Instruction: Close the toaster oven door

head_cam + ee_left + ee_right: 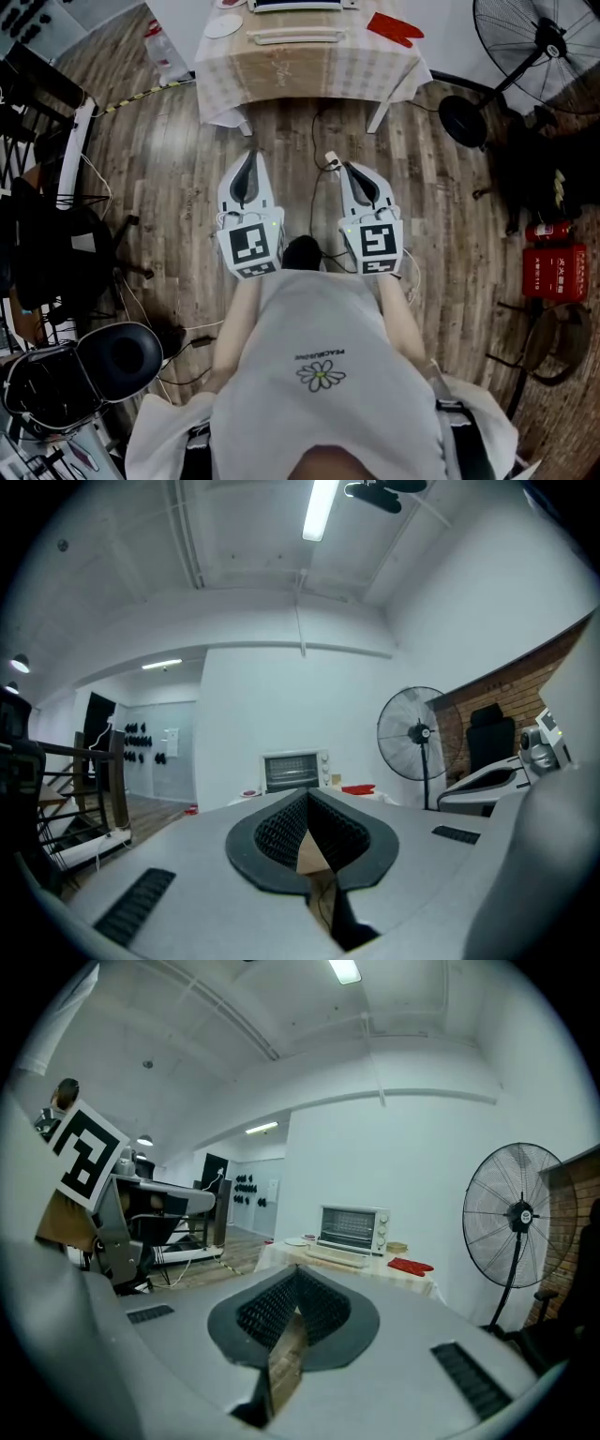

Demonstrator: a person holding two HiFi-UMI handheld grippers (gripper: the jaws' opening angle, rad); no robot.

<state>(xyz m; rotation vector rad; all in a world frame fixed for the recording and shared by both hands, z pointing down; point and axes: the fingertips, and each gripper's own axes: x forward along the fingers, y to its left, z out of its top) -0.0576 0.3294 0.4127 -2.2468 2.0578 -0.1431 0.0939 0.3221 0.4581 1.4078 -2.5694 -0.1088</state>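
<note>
Here, the left tool [248,155] and the right tool [350,168] are held level and shut, with nothing between them, well back from the counter [309,73], likely because no reach is begun. The toaster oven [354,1227] is set on that counter; its door [334,1256] seems let down in front.

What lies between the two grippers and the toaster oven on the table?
Ahead of the left gripper and right gripper, the head view shows wooden floor with a black cable, then the cloth-covered table that bears the toaster oven.
</note>
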